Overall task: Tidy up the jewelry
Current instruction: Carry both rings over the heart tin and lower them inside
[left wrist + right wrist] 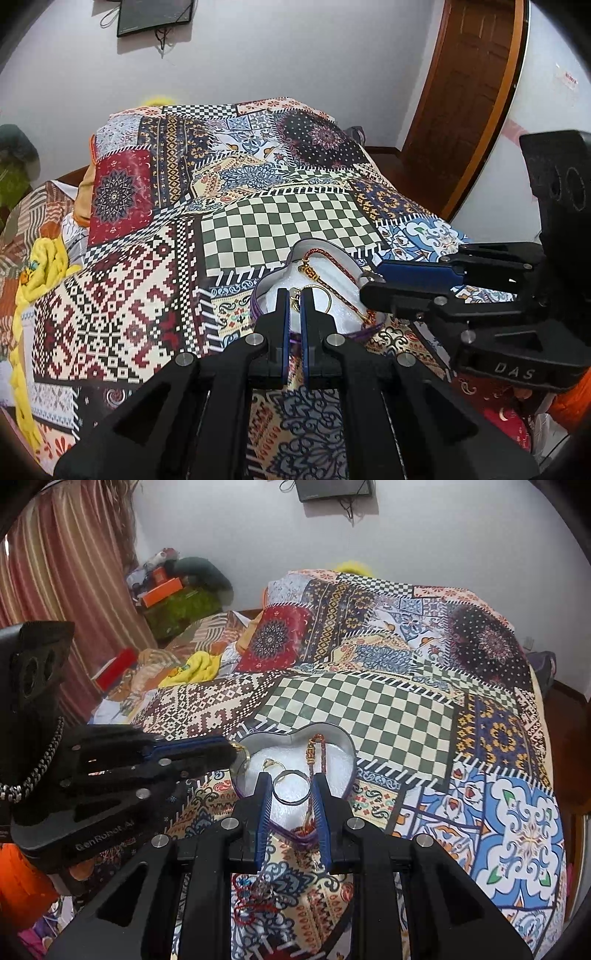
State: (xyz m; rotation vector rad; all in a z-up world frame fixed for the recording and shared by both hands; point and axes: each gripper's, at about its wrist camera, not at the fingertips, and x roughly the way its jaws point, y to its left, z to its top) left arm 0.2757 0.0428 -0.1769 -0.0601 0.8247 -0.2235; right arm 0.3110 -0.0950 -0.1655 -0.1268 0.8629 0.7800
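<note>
The left gripper (294, 295) has its jaws nearly shut on a small gold ring (295, 300) over the heart-shaped purple tin (347, 753); best to release low onto the white lining. The right gripper (291, 790) has its jaws open, empty, around the silver ring (291, 787).

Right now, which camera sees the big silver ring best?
The right wrist view: the silver ring lies whole on white padding in the heart-shaped box. In the left wrist view, only its edge peeks past the left gripper's fingers.

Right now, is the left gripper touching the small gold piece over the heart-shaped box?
Touching. The left wrist view shows the left gripper with the small gold piece pinched between its nearly closed fingers, above the heart-shaped box.
</note>
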